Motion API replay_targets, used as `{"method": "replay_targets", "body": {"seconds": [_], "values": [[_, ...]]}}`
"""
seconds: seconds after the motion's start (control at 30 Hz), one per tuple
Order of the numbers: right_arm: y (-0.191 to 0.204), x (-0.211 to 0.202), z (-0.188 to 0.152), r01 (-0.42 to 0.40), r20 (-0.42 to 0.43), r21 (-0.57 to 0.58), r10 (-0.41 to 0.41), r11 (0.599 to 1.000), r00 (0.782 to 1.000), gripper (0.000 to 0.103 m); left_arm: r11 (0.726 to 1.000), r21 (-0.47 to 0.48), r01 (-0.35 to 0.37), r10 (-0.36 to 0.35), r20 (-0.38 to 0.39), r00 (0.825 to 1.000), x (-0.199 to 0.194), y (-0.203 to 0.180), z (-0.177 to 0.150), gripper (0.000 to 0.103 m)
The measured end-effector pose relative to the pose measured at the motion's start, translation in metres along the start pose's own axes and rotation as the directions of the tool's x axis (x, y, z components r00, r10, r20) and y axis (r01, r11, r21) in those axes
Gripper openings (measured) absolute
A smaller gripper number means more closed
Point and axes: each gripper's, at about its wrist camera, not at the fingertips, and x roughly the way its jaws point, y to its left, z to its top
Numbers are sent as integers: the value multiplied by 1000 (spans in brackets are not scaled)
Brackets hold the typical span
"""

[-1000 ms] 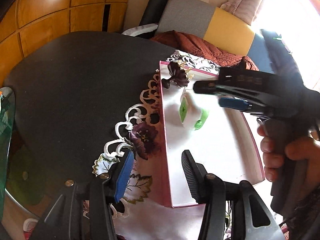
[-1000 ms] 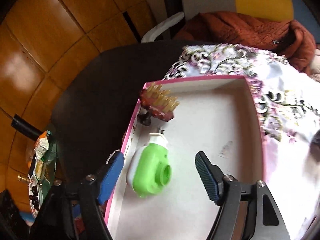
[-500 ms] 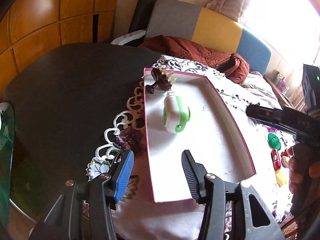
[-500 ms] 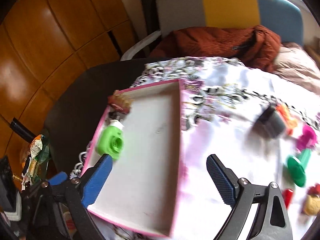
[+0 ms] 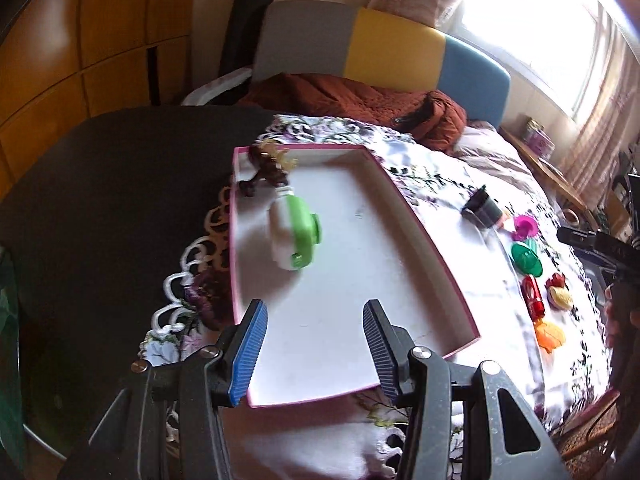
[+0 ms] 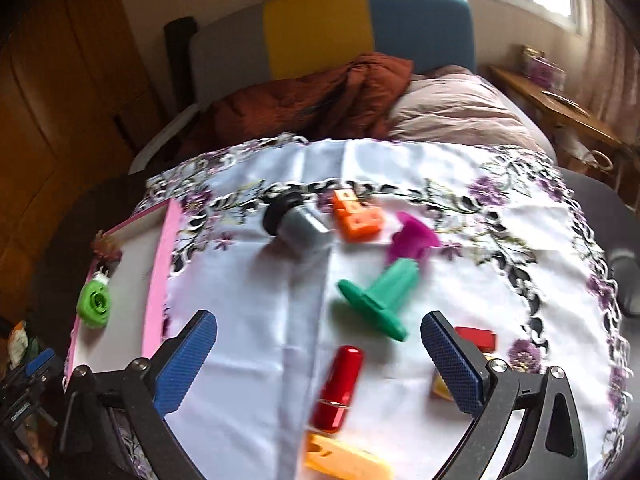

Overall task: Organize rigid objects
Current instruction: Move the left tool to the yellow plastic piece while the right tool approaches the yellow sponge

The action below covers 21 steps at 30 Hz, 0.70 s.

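Two pieces already lie in your pink-rimmed tray [image 5: 424,236]: a brown comb-like piece [image 5: 269,168] in the far corner and the green toy camera [image 5: 295,236] beside it, with most of the floor free. Your left gripper [image 5: 312,348] hovers at its near edge, jaws parted and empty. Rightward, on the floral cloth [image 6: 248,320], the grey-and-black cylinder [image 6: 294,222], orange block [image 6: 356,218], magenta piece [image 6: 410,240], green stamp [image 6: 380,294] and red tube [image 6: 338,388] lie well apart. Your right gripper [image 6: 320,364], jaws just opened wide and empty, hangs above the tube.

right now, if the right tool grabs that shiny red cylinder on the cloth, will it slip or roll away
The red cylinder looks glossy and smooth, so it may slip between the pads unless squeezed across its middle. It lies on its side on the white floral cloth, so a nudge from the side would probably roll it. It looks rigid, like hard plastic or metal, so it should not deform.
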Motion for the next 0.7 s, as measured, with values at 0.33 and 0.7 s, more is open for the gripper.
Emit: {"method": "replay_targets", "body": {"seconds": [0.33,0.7], "values": [[-106,-7,-16,92,52,376,-120,922,991,103,981,151,119,-116,-31,993,10,-61,9,50],[-133,-14,-23,97,53,494,-141,864,989,103,834,379,401,-322,-255,912,38,-183,-13,51]]}}
